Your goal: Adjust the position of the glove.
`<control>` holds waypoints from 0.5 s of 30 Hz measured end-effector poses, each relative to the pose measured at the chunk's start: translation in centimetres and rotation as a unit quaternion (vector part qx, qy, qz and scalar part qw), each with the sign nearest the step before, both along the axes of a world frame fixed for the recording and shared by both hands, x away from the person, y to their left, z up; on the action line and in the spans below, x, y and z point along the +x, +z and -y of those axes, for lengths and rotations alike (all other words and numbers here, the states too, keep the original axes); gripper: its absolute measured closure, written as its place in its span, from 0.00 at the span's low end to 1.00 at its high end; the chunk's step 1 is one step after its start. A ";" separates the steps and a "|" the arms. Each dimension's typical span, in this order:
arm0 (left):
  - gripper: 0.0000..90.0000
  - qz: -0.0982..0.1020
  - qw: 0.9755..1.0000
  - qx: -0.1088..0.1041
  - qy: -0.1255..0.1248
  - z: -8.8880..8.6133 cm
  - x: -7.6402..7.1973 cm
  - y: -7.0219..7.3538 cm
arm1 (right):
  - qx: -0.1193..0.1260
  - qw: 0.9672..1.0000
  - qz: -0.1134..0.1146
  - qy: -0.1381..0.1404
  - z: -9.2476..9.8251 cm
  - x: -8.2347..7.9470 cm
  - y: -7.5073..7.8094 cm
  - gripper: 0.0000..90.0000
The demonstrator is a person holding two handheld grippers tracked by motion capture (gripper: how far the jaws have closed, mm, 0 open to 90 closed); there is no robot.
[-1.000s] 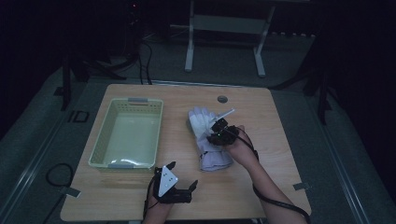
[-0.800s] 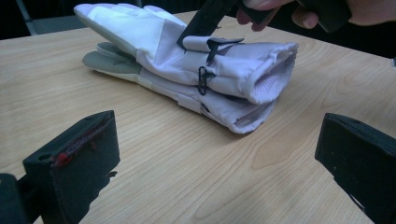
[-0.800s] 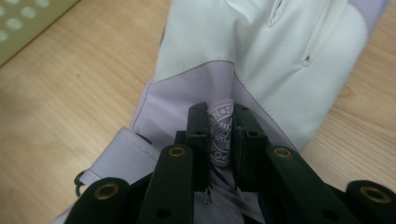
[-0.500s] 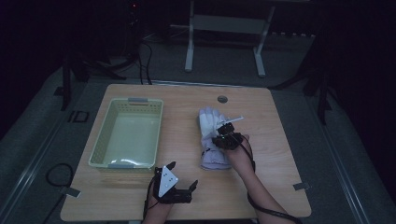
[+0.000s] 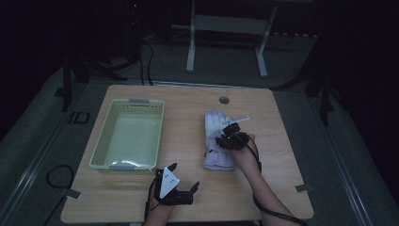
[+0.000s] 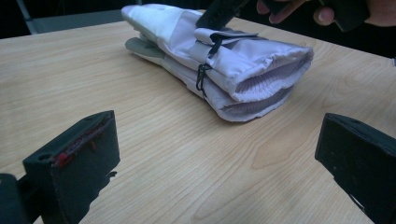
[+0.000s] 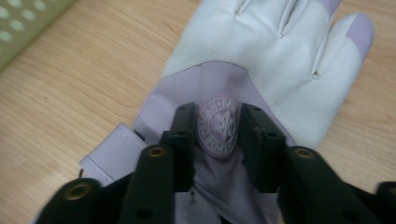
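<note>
My right tool (image 7: 217, 128) sits down on the back of the upper glove (image 7: 261, 60), its two black jaws standing on either side of the round printed badge (image 7: 218, 125). The jaws have just been opening; a low ridge of purple cloth lies between them, and I cannot tell whether the pads press it or merely flank it. In the high view the right tool (image 5: 231, 140) is over the middle of the stacked gloves (image 5: 217, 143), which lie right of centre on the table (image 5: 282, 155), fingers pointing away from me and cuffs toward me. My right forearm comes in from the bottom edge, angled up and left, the wrist bent so the tool points down.

My left tool (image 5: 181, 181) rests near the table's front edge, jaws spread wide with nothing between them. Through the left gripper view the gloves (image 6: 224, 60) lie well ahead of it, cuffs facing the camera. The pale green basket (image 5: 101, 155) stands at the left of the table, apart from both tools.
</note>
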State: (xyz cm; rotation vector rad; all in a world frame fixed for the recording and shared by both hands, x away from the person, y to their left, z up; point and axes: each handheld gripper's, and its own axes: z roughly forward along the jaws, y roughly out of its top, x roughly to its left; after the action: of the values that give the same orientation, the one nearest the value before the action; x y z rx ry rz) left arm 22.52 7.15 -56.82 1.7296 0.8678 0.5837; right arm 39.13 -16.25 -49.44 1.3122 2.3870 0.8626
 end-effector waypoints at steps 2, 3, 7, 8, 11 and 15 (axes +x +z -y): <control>0.00 0.001 1.000 0.001 0.000 0.0 0.0 0.0 | 0.008 1.000 0.002 0.006 0.3 0.0 0.3 0.64; 0.00 0.001 1.000 0.000 0.000 0.0 0.0 0.0 | 0.007 1.000 0.008 0.010 0.5 -0.1 0.5 0.61; 0.00 -0.001 1.000 -0.004 0.000 -0.1 0.0 0.0 | 0.027 0.999 0.021 0.016 1.6 -0.3 1.3 0.47; 0.00 -0.001 1.000 -0.004 0.000 -0.1 0.0 0.0 | 0.027 0.999 0.021 0.016 1.6 -0.3 1.3 0.47; 0.00 -0.002 1.000 0.000 -0.009 0.0 0.1 0.0 | 0.046 0.998 0.029 0.031 2.7 -0.7 1.6 0.24; 0.00 -0.009 1.000 -0.004 -0.011 -0.1 0.2 0.0 | 0.089 0.994 0.037 0.043 4.0 -1.3 1.8 0.16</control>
State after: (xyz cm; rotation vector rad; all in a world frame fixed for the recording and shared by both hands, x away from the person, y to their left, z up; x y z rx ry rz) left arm 22.75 7.28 -56.82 1.7365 0.8625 0.5504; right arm 37.84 -20.23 -47.65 1.2232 2.3686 1.1510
